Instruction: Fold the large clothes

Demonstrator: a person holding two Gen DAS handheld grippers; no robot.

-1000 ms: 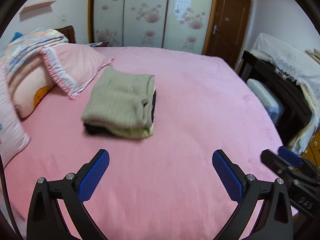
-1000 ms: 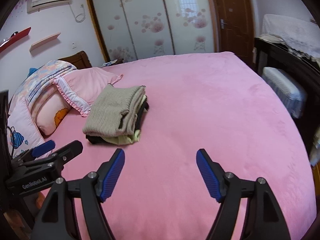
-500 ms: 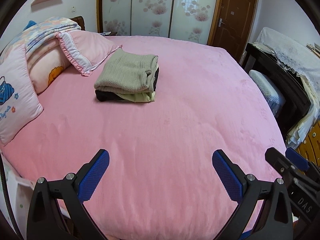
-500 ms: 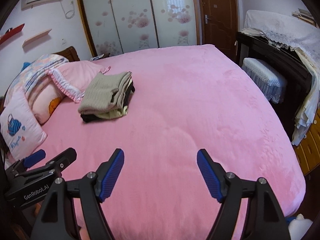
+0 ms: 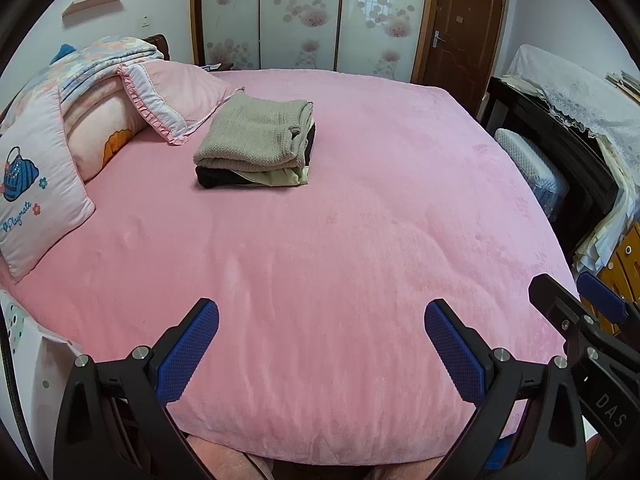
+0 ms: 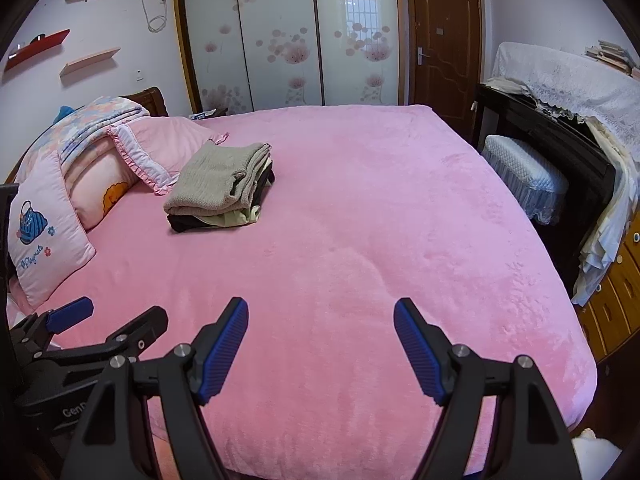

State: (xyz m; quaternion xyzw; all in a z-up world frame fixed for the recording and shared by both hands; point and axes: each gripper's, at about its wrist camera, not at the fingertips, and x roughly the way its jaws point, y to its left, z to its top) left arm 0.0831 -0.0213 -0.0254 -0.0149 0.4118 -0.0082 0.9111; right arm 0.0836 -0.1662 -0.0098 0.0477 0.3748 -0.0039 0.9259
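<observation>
A: Where are the clothes now?

B: A folded stack of clothes [image 5: 256, 142] lies on the pink bed [image 5: 360, 240], toward the far left corner, just beside the pillows [image 5: 168, 96] at the head edge. A beige knit sweater [image 6: 218, 178] is on top, and under it there are a dark piece and a pale yellow one.

A: And the tools?

B: Both are over the near edge of the bed, well apart from the stack. The left tool [image 5: 322, 344] has its fingers spread wide with nothing between them. The right tool [image 6: 322, 344] is the same, spread and empty.

A: How will the stack handle, you think?

B: I judge it soft and light, but loose. The knit is thick and will sag if it is lifted at one point, and the layers can slide on each other.

A: So where to take hold?

B: Probably at the folded edge on the near side, one tool at each end, pinching all layers together. The open side on the right shows many loose edges, so a grip there could catch only some of them.
</observation>
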